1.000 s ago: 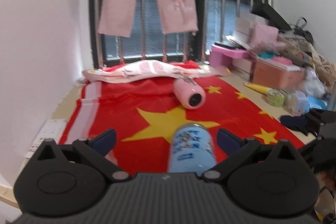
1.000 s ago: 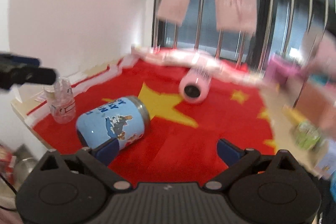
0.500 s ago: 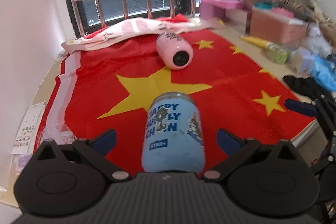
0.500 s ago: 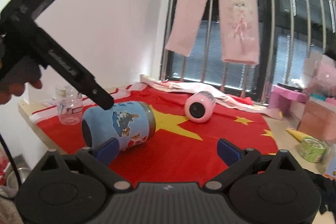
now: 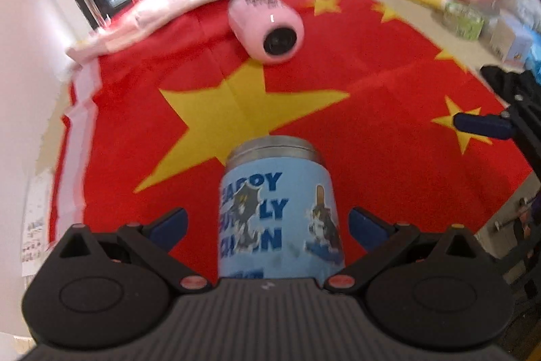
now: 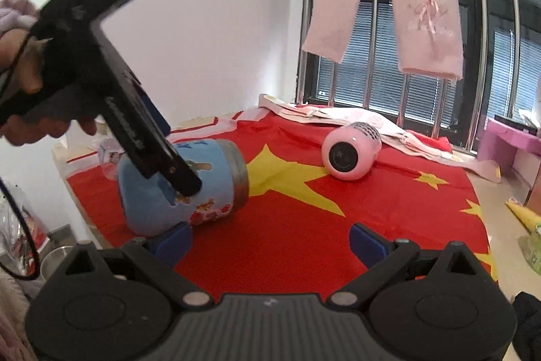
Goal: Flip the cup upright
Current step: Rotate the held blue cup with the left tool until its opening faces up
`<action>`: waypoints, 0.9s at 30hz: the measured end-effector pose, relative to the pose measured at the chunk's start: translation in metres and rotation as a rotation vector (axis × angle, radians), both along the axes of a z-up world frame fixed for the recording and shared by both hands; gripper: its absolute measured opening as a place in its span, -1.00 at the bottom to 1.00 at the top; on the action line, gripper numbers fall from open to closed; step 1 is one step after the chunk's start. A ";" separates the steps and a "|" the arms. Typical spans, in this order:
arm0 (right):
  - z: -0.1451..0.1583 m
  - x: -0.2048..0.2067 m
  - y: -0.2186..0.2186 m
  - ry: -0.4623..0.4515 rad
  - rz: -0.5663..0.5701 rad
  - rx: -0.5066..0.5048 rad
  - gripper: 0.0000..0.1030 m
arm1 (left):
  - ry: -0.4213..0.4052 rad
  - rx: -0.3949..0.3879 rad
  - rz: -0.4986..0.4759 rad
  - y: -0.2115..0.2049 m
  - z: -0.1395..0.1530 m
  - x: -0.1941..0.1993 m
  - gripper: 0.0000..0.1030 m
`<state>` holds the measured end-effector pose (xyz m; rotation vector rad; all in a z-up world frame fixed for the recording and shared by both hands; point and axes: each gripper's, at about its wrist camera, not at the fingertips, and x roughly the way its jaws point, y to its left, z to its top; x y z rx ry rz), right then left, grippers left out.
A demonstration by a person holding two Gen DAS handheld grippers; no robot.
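Two cups on their sides, blue cup between open left gripper fingers

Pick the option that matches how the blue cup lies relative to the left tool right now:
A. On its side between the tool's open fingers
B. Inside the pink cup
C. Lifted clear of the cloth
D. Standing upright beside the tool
A: the blue cup lies on its side on the red cloth, between the spread fingers of the left tool, with gaps on both sides.
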<state>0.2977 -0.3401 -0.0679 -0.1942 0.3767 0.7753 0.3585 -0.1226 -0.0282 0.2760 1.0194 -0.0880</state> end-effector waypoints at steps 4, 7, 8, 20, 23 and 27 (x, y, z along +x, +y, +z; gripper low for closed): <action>-0.005 0.004 -0.002 0.020 -0.011 0.006 0.94 | 0.156 -0.107 0.079 0.013 -0.018 0.024 0.65; -0.006 0.002 -0.005 0.035 -0.021 0.019 0.94 | 0.171 -0.180 0.164 0.026 -0.018 0.022 0.64; -0.006 0.001 -0.005 0.040 -0.022 0.024 0.94 | 0.178 -0.204 0.204 0.031 -0.017 0.019 0.64; -0.002 -0.001 -0.003 0.046 0.009 0.042 0.94 | 0.146 -0.235 0.356 0.037 -0.011 0.003 1.00; 0.002 -0.001 -0.008 0.038 -0.005 0.052 0.94 | 0.122 -0.204 0.296 0.032 0.002 0.011 1.00; 0.005 0.001 -0.011 0.033 -0.023 0.050 0.94 | 0.164 -0.167 0.318 0.035 0.001 0.033 1.00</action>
